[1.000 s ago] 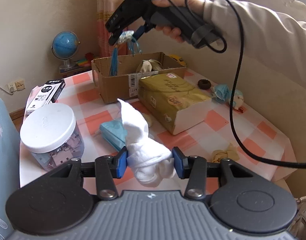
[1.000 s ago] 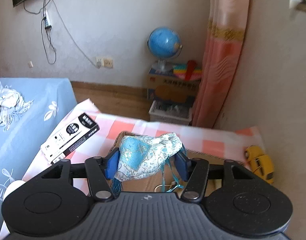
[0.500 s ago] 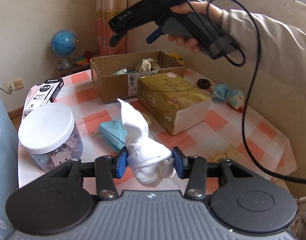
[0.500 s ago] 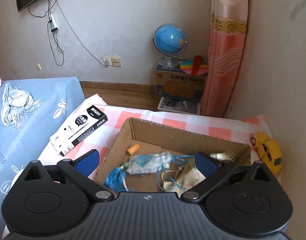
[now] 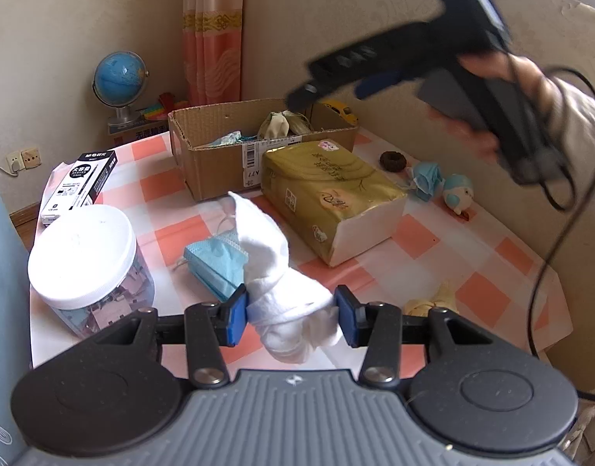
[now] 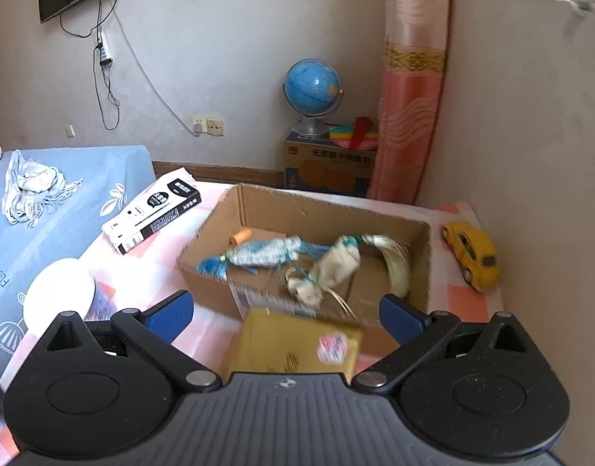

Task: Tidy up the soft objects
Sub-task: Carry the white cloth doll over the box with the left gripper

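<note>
My left gripper (image 5: 290,316) is shut on a knotted white cloth (image 5: 272,268) and holds it above the near part of the checked table. My right gripper (image 6: 287,316) is open and empty, above and in front of the cardboard box (image 6: 421,248); it also shows blurred in the left wrist view (image 5: 309,89). In the box lie a blue patterned pouch with tassels (image 6: 264,254) and a beige pouch (image 6: 334,264). The box sits at the far side of the table (image 5: 215,163). A blue face mask (image 5: 215,262) lies just beyond the white cloth.
A gold tissue pack (image 5: 328,194) lies in front of the box. A white-lidded jar (image 5: 87,256) stands at left, a black-and-white carton (image 5: 81,182) behind it. A crumpled blue mask (image 5: 425,178), small toy figure (image 5: 458,192), dark ring (image 5: 392,161), yellow scrap (image 5: 433,303) and yellow car (image 6: 472,254) lie to the right.
My right gripper opened and dropped the blue patterned pouch into the box, then pulled up and back to the right. My left gripper still holds the white cloth.
</note>
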`<state>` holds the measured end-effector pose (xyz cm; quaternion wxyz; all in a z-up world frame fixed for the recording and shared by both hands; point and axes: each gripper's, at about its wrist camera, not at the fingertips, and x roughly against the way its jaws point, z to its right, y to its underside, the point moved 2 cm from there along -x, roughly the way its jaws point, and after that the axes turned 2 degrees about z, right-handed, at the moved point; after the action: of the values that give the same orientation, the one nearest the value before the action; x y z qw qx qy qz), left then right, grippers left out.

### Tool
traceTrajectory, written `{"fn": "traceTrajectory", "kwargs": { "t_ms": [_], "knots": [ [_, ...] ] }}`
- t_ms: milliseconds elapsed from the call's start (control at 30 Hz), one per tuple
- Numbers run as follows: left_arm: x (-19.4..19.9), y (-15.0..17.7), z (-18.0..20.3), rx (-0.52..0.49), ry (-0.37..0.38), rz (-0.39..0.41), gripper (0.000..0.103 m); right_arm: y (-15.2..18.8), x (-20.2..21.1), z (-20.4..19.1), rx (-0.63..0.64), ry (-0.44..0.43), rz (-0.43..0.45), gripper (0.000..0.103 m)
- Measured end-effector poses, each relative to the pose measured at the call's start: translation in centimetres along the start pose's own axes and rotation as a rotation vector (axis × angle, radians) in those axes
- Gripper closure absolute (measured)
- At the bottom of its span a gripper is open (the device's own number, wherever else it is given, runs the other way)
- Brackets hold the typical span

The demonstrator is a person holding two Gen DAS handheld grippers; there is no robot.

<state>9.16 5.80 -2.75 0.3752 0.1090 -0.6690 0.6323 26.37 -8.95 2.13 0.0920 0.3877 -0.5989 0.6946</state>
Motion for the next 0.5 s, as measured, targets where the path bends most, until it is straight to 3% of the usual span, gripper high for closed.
{"fn": "traceTrajectory", "kwargs": {
  "t_ms": [200,500],
  "knots": [
    [0.2,-0.7,0.1,-0.011,-0.008,-0.003,0.057,4.0,3.3,0.5,-0.023,0.011,0.039,0.000],
    [-0.3,-2.1,0.1,-0.011,0.002,-0.012,0.057,10.8,6.7,-0.1,-0.028,0.053,0.030,0.000]
  ]
}}
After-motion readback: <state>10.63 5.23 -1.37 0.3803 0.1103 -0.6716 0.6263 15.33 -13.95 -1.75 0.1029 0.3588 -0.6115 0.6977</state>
